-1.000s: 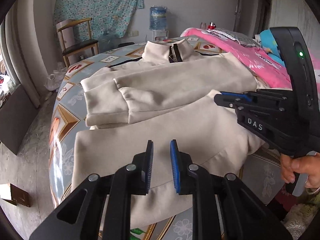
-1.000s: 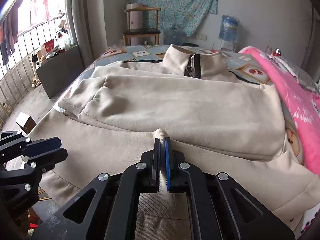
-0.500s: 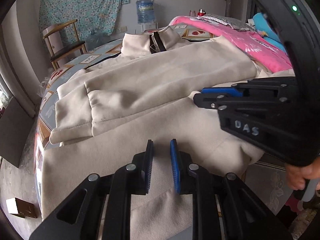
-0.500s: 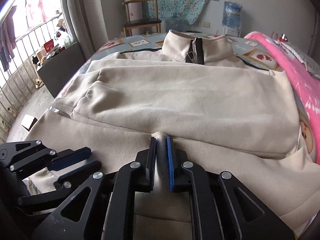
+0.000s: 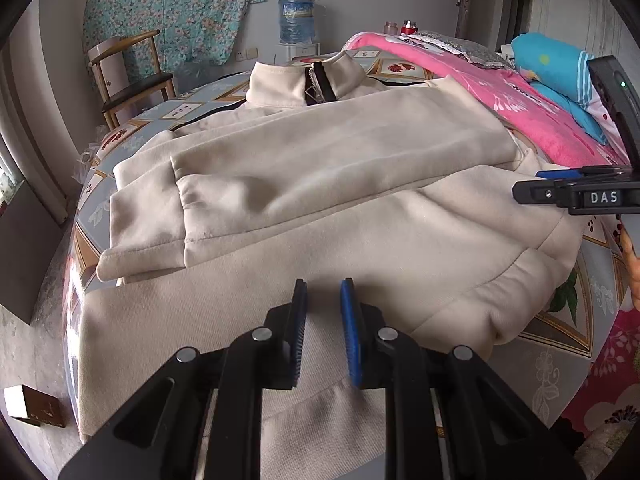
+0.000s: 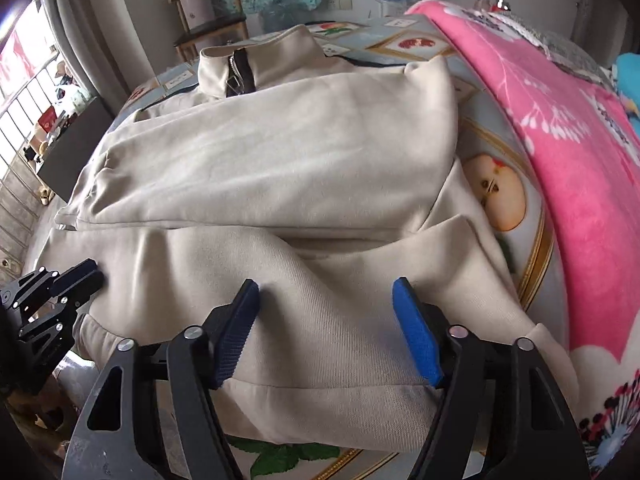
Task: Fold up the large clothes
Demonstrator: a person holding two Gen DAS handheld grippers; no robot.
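A cream zip-collar sweatshirt (image 5: 320, 168) lies spread on the table, its sleeves folded across the body. My left gripper (image 5: 324, 320) hovers over the hem near the front edge. A narrow gap separates its pads and the cloth lies flat beneath, not pinched. In the right wrist view the sweatshirt (image 6: 280, 152) fills the table. My right gripper (image 6: 326, 320) is over its lower right part with the jaws opening wide. A soft ridge of fabric lies below them, untouched by the pads. The right gripper (image 5: 532, 188) also shows at the right edge of the left view, and the left gripper (image 6: 80, 280) at the far left of the right view.
The table (image 5: 560, 340) carries a patterned cloth and ends just below the hem. A pink blanket (image 6: 580, 160) lies along the right side. A wooden chair (image 5: 128, 80) and a water bottle (image 5: 296, 20) stand at the back. A person's hand (image 5: 630, 256) is at the right edge.
The right gripper let go of the fabric fold it pinched, opened wide and swung to the right side of the sweatshirt. The left gripper kept its narrow gap and barely shifted.
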